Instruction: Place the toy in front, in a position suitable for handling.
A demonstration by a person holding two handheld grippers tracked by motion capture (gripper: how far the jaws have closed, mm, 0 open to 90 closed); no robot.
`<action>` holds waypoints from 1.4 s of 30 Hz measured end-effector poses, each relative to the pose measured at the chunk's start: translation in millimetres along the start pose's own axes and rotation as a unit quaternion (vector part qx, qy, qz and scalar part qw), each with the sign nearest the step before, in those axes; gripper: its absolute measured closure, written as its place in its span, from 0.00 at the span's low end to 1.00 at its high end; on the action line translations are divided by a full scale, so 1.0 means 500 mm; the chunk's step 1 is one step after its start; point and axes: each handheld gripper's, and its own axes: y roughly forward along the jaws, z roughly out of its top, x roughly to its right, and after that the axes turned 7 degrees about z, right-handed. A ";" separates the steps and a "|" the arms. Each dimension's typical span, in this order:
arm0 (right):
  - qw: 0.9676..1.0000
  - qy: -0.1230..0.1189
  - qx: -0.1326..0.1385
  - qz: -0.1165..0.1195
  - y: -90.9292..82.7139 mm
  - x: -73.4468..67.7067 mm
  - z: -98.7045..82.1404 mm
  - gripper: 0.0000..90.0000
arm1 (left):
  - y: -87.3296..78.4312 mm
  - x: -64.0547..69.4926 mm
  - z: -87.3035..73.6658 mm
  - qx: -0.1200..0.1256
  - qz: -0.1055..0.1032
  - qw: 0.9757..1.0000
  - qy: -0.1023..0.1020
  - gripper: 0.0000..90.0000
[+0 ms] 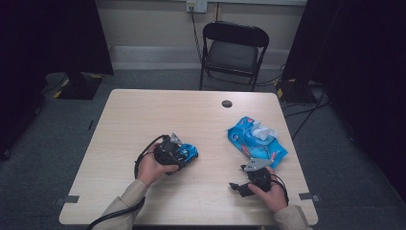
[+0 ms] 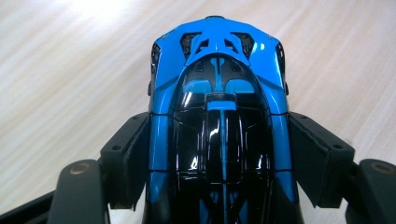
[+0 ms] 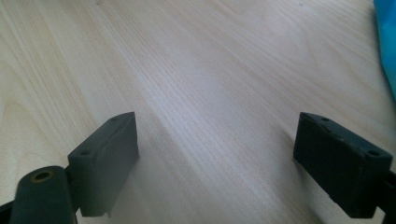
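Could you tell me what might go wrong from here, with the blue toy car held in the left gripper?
1. The left gripper clamps the toy car only by its glossy sides near one end, and most of the body juts past the pads, so it could slip or pivot out.
2. The wet wipes pack lies near the table edge beside the open right gripper; a careless sweep might push it off.
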 end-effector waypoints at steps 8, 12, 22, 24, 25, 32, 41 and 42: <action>1.000 0.000 0.000 0.000 0.000 0.000 0.000 0.15 | 0.024 0.030 0.004 -0.005 0.007 1.000 0.012 0.31; 1.000 0.000 0.000 0.000 0.000 0.000 0.000 0.15 | 0.026 0.035 0.006 -0.001 0.009 1.000 0.010 0.31; 1.000 0.000 0.000 0.000 0.000 0.000 0.000 0.15 | 0.025 0.032 0.001 0.000 0.004 1.000 0.006 0.31; 1.000 0.000 0.000 0.000 0.000 0.000 0.000 0.15 | 0.025 0.032 0.002 -0.001 0.004 1.000 0.007 0.31; 1.000 0.000 0.000 0.000 0.000 0.000 0.000 0.15 | 0.025 0.034 0.002 -0.001 0.006 1.000 0.010 0.31; 1.000 0.000 0.000 0.000 0.000 0.000 0.000 0.15 | 0.022 0.033 0.002 -0.002 0.001 1.000 0.010 0.24; 1.000 0.000 0.000 0.000 0.000 0.000 0.000 0.15 | -0.011 0.027 0.003 0.019 -0.006 1.000 0.008 0.20; 1.000 0.000 0.000 0.000 0.000 0.000 0.000 0.15 | -0.025 0.023 0.002 0.028 -0.007 1.000 0.006 0.20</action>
